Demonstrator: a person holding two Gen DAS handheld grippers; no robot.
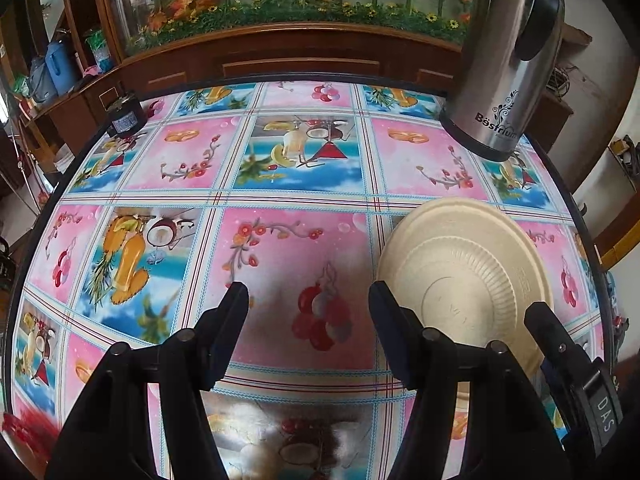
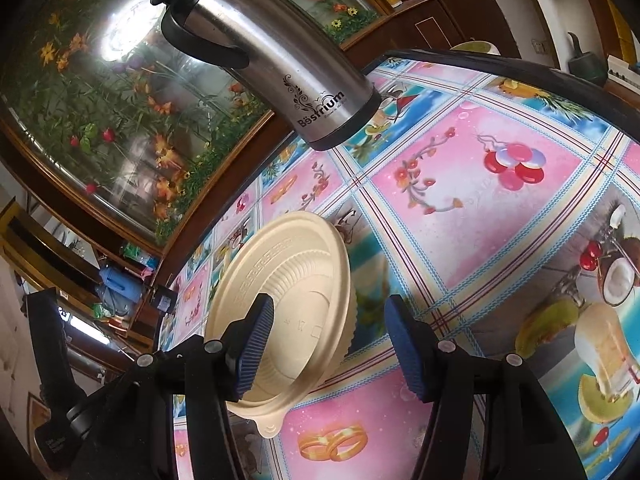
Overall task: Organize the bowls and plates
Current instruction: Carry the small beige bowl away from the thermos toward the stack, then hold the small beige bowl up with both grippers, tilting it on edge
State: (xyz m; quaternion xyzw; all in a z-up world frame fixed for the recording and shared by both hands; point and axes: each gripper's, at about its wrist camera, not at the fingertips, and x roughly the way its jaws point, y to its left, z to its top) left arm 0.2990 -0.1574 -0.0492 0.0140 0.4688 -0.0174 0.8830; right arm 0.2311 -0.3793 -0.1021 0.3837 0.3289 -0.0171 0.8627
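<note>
A stack of cream plates and bowls lies upside down on the patterned tablecloth; it shows at the right in the left wrist view (image 1: 464, 276) and at the lower middle in the right wrist view (image 2: 284, 304). My left gripper (image 1: 308, 300) is open and empty, just left of the stack, low over the cloth. My right gripper (image 2: 328, 332) is open, its left finger (image 2: 256, 344) over the stack's upturned base and its right finger (image 2: 408, 348) beyond the rim. One right-gripper finger (image 1: 560, 344) shows at the stack's near edge in the left wrist view.
A tall steel thermos flask (image 1: 504, 60) stands at the table's far right corner, also in the right wrist view (image 2: 272, 60). A small dark box (image 1: 124, 116) sits at the far left edge. A wooden cabinet with a glass flower panel (image 1: 280, 0) stands behind the table.
</note>
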